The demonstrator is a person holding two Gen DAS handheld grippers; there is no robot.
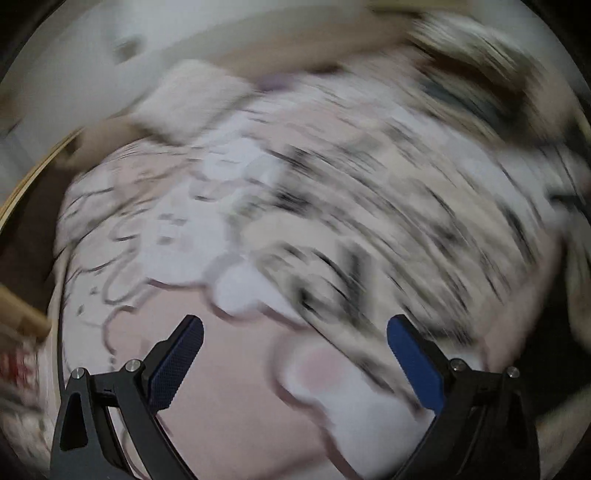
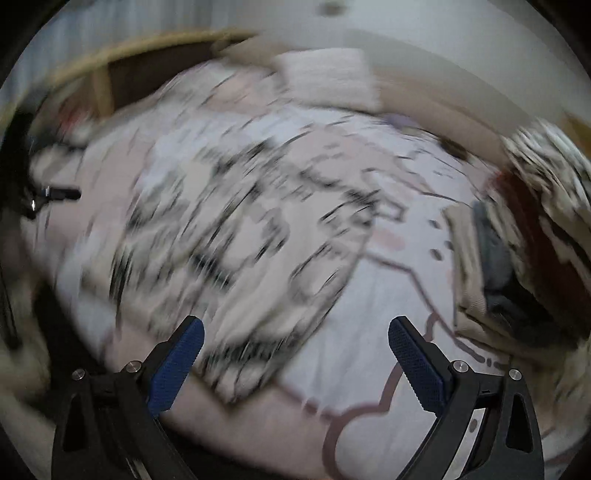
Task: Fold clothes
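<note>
Patterned garment [image 2: 236,229] lay spread on pink cartoon bedsheet [image 2: 391,295], flat as if for folding, we judged. Our left tongs [image 1: 295,332] and right tongs [image 2: 295,332] hung above it, fingers wide apart, gripping nothing. Stacked clothes [image 2: 517,236] sat at bed's right edge; pillow [image 2: 328,77] beyond. Heavy blur hid detail.

A bed covered by a pale pink sheet [image 2: 388,302] printed with outlined cartoon shapes is seen filling both blurred views. In the right wrist view, a pillow [image 2: 328,79] is found at 12 o'clock against a beige headboard [image 2: 424,92], and a wooden frame [image 2: 107,55] over a dark recess at 10 o'clock. Dim, even light is cast on the grey-white wall [image 2: 443,33].
</note>
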